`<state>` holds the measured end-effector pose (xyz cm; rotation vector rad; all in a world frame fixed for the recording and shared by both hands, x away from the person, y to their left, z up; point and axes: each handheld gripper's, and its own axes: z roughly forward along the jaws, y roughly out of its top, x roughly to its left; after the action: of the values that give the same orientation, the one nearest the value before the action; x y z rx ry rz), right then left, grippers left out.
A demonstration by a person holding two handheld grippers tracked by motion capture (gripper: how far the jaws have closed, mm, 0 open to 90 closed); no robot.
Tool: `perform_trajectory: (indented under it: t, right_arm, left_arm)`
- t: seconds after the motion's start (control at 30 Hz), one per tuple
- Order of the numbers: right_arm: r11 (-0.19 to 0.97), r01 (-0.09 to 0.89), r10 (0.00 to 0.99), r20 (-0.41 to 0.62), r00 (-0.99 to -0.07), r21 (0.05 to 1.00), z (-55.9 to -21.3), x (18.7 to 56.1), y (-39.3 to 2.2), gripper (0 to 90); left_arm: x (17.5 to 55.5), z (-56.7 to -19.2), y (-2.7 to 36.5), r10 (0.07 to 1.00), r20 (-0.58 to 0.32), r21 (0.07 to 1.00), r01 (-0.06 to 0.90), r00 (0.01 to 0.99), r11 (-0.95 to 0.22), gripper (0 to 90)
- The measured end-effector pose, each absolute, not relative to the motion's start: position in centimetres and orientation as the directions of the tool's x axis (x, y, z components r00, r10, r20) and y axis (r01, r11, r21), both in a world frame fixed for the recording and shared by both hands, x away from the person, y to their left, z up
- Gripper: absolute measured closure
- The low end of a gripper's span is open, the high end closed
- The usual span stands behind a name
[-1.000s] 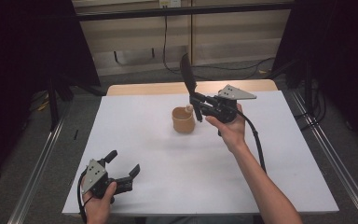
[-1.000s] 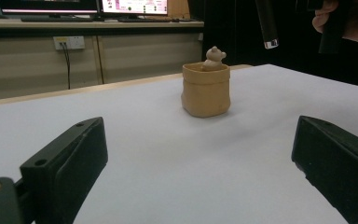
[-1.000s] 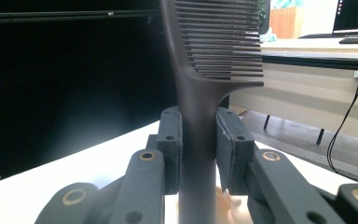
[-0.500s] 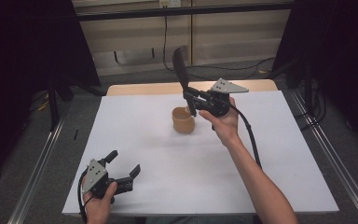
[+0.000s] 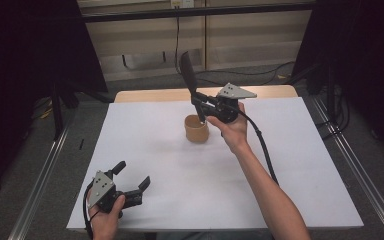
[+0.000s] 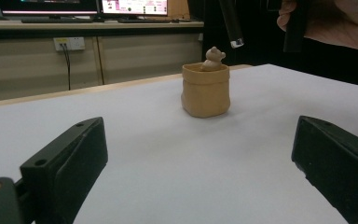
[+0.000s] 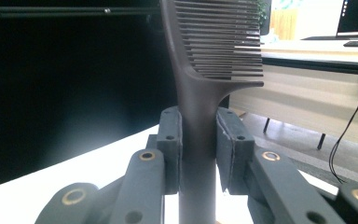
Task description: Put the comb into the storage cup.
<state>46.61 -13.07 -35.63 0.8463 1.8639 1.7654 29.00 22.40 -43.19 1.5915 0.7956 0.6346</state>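
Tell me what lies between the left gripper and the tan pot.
Nothing: in the high view, only bare white table separates the left gripper from the tan pot. The left gripper view agrees.

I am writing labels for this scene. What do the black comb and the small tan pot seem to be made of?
Comb: probably hard plastic, matt black; the fine, even teeth and the smooth one-piece handle suggest moulding.
Pot: looks like unglazed clay or ceramic shaped like a soft sack; dull tan surface with a rolled rim and no shine. Resin is also possible.

Bright, even overhead light on the white table (image 5: 300, 165); surroundings dark, close jaws blurred.
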Motion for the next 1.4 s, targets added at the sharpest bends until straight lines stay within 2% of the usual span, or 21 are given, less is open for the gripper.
perform_trajectory:
  t: [1.4]
  right_arm:
    - [0.065, 0.148, 0.696, 0.062, -0.716, 0.987, -38.7, 48.7, -10.8, 72.6]
  left_arm:
    - [29.1, -43.3, 22.2, 0.774, -0.033, 0.983, 0.159, 0.632, -0.089, 3.5]
